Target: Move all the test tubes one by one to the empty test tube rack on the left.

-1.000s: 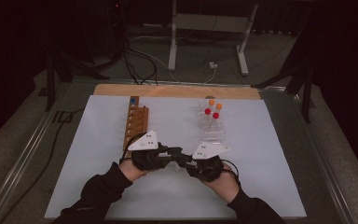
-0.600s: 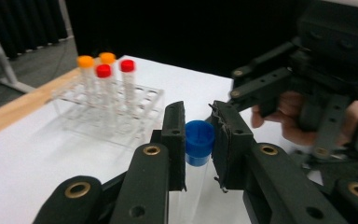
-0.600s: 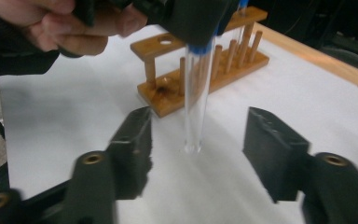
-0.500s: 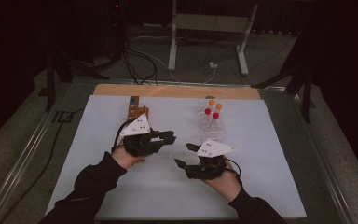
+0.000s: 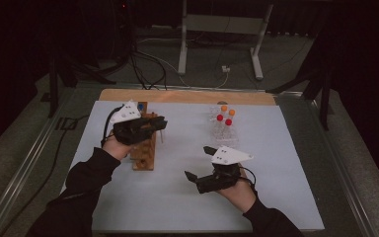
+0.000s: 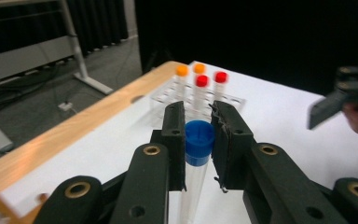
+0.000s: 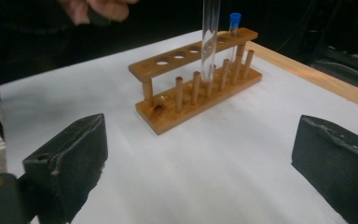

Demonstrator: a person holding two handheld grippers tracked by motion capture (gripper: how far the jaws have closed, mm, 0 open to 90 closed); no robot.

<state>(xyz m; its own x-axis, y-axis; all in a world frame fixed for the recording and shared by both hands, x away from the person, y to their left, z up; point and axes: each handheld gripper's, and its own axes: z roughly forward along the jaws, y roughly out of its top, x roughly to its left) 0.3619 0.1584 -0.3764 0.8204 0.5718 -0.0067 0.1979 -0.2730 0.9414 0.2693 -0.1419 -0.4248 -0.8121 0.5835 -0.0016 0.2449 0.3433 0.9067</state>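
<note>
High view has the left claw [image 5: 161,123], clamped on a blue-capped test tube [image 6: 198,140], now lifted over the wooden rack [image 5: 144,148] near the table's [image 5: 276,197] far-left corner, whereas a second earlier both claws met at the near middle; the right claw [image 5: 197,163] has just been opening and stands apart with nothing between its jaws. That suggests the tube was passed to the left and is headed for a rack hole. Left gripper view reveals the cap and pads, while right gripper view shows the tube's glass body hanging above the rack's holes.
</note>
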